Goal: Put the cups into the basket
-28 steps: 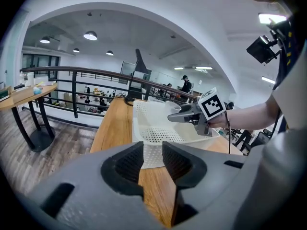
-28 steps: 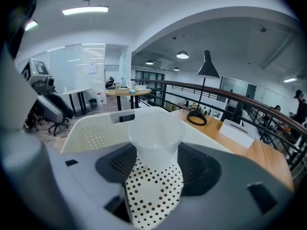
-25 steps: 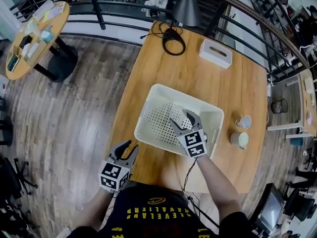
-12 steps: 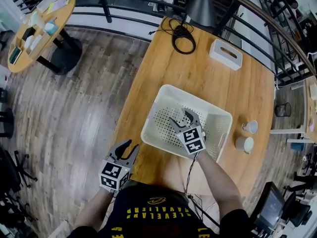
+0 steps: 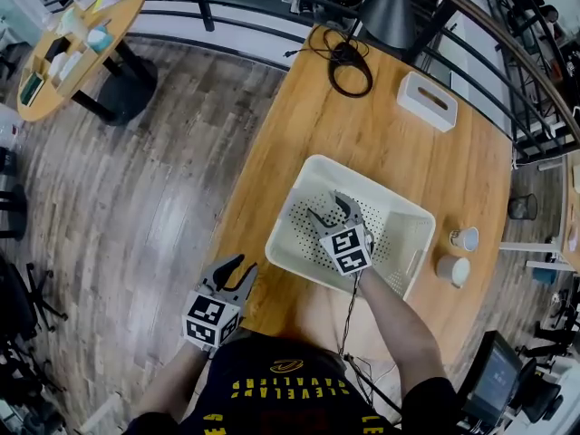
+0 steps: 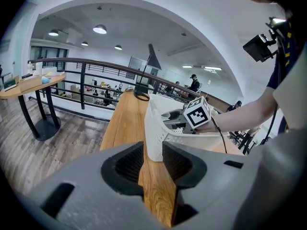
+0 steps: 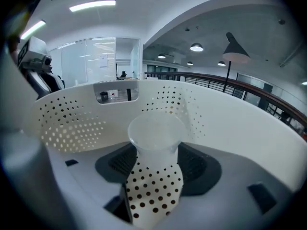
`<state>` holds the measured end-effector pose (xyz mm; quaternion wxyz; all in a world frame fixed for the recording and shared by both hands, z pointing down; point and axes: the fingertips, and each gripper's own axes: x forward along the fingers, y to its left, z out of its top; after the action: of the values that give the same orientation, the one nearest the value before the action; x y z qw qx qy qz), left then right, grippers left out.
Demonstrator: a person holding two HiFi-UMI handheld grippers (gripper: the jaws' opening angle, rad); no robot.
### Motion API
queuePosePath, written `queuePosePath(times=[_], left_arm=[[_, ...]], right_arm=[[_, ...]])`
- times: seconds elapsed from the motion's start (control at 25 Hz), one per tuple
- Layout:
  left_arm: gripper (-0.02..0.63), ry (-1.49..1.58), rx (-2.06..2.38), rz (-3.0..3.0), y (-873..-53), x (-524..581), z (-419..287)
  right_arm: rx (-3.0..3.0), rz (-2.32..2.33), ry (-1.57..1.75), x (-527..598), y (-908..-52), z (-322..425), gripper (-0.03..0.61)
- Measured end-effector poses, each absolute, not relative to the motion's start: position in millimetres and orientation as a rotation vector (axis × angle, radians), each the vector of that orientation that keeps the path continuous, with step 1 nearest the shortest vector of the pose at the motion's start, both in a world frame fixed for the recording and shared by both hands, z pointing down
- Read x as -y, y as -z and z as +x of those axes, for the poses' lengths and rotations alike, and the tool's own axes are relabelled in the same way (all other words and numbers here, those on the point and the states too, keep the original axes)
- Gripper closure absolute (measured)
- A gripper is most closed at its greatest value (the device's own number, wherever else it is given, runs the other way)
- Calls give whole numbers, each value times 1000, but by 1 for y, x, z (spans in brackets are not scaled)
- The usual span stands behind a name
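1. Cup (image 7: pixel 156 139), translucent, sits pinched between the pads of the right hand-held gripper (image 5: pixel 326 208), which reaches down inside the white basket (image 5: pixel 290 208); the cup's rim faces the perforated far wall.
2. The left hand-held gripper (image 5: pixel 237 268) hovers at the near left corner of the table (image 5: pixel 362 125), jaws apart with nothing between them. In its own view only wood and the basket's near corner show past the gap.
3. The basket lies close to the table's near edge, its left corner just beside the left edge.
4. A 2nd cup (image 5: pixel 465 238) and a 3rd cup (image 5: pixel 451 270) are on the wood to the right of the basket, apart from it and near the table's right edge.
5. Open wood runs from the basket's far rim to a white box (image 5: pixel 428 101) and a coiled black cable (image 5: pixel 349 62).
6. A dark lamp shade (image 5: pixel 390 12) covers part of the table's far edge.
7. In the head view the gripper and its marker cube hide the held cup, and the forearm crosses the basket's near rim.
8. In the right gripper view the basket's walls shut out the table entirely.
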<state>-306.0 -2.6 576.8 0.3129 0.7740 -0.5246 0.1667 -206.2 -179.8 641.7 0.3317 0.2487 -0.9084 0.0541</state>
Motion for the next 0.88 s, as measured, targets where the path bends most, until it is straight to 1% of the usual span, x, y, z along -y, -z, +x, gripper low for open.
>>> queuePosePath(times=[0.56, 0.88], left_arm=[[503, -444, 1387, 2008, -581, 2, -311], [503, -446, 1384, 2023, -579, 4, -309]], right_arm=[[2362, 649, -192, 185, -656, -210, 307], [2316, 617, -122, 183, -654, -207, 305]])
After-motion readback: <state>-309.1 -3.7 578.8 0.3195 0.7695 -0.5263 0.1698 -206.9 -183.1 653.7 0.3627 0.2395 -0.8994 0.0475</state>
